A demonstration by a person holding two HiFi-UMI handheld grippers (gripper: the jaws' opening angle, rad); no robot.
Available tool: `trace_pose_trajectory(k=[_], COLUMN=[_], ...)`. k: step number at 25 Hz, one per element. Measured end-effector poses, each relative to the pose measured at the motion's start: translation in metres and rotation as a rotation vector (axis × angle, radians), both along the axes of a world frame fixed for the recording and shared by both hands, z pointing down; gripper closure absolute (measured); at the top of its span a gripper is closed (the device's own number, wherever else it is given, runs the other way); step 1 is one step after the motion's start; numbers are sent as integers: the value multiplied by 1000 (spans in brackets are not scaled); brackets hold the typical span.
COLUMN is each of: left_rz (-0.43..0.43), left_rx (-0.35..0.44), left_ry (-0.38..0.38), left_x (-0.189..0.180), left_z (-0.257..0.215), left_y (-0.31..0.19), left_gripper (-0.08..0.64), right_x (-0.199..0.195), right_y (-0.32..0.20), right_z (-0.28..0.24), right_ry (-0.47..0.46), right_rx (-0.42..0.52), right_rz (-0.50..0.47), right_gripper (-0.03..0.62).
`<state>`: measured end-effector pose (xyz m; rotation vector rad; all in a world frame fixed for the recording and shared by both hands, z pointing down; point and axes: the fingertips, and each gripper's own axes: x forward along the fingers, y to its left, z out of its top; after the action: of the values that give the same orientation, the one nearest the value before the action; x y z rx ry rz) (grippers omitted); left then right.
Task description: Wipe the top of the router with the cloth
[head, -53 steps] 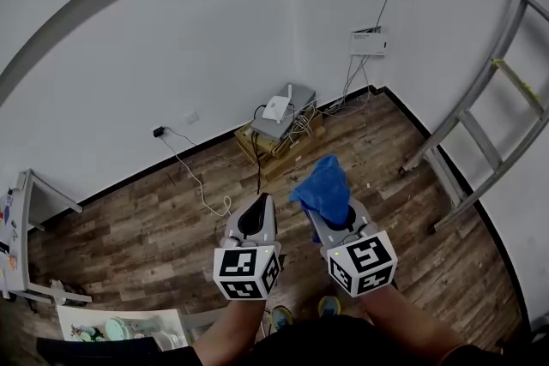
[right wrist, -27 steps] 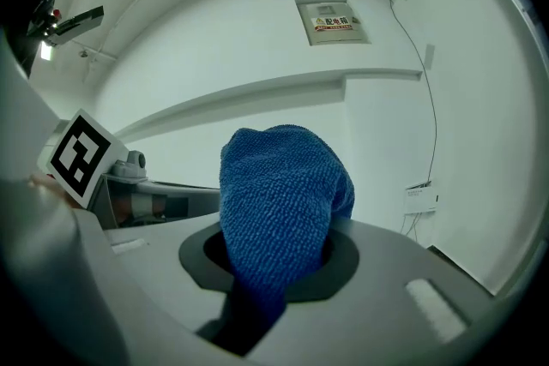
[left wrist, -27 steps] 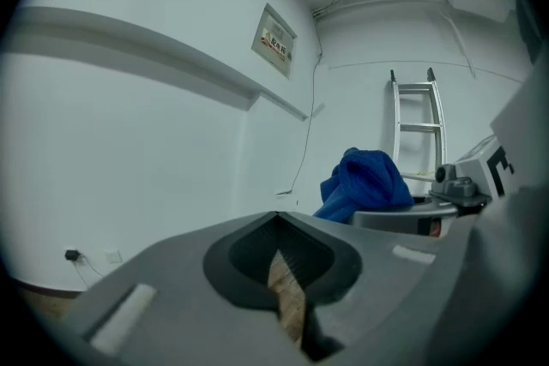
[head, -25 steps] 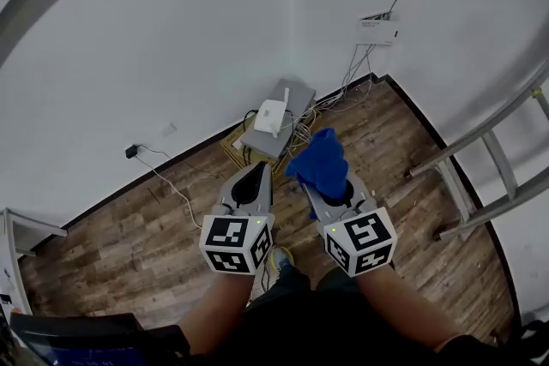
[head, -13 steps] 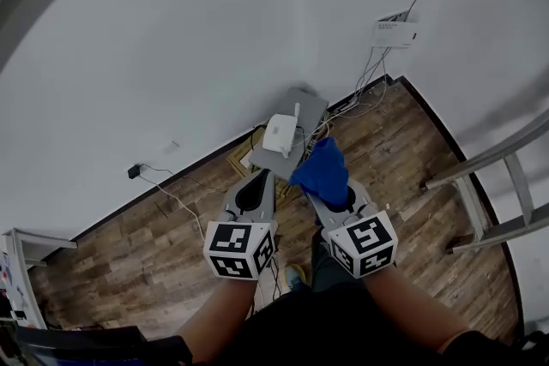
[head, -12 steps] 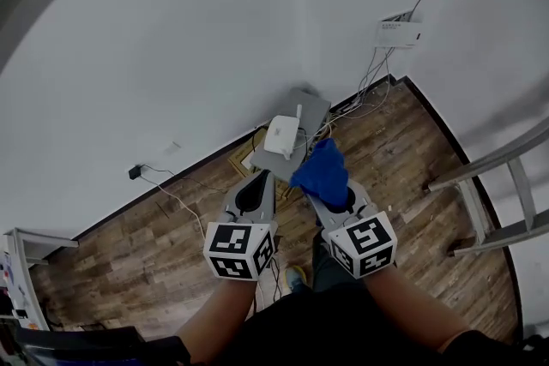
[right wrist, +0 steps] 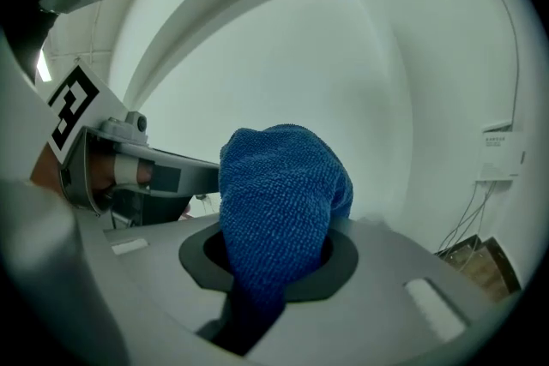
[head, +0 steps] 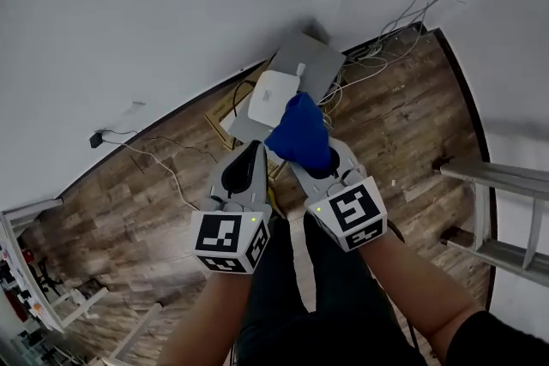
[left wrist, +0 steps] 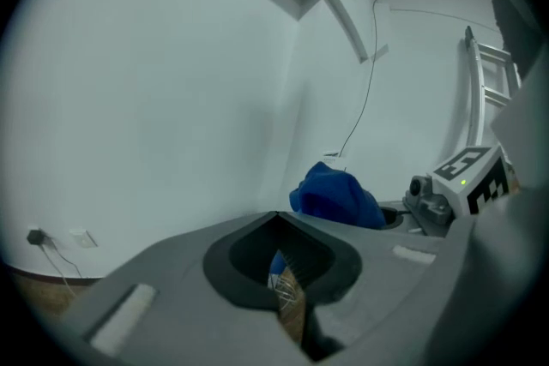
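Cloth (head: 298, 133) pinched in right hand-held gripper (head: 307, 152), near the router (head: 273, 97); left hand-held gripper (head: 254, 152) pressed together

The right gripper (right wrist: 268, 263) has its jaws clamped on a bunched blue cloth (right wrist: 279, 193) that bulges above them, with the left gripper (right wrist: 184, 174) just beside it and a white wall box (right wrist: 500, 157) trailing cables at the far right.
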<state>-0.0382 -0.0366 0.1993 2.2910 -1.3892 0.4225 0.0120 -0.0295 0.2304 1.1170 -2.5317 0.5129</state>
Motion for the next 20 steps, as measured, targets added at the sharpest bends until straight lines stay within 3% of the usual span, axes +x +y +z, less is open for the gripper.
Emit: trace_pose_trajectory(k=[5,10,15,20], left_rz=[-12,9,7,-10], left_rx=[-28,-75,-128,-169], left_ry=[27,28,33,49], left_x=[-17,-28,-40,-49], left_z=[106,190,239,265], left_y=[-48,-78,-89,-99], left_gripper=[558,558,558,558], right_x=[-3,-20,-33,-51], right_y=[-42,-65,-82,-96], right_z=[129,225,278,297], right_ry=[48,78,108,125], right_rx=[-84,-121,-159,-165], right_rz=[51,-31,-95,-159], right_gripper=[486,488,488,489])
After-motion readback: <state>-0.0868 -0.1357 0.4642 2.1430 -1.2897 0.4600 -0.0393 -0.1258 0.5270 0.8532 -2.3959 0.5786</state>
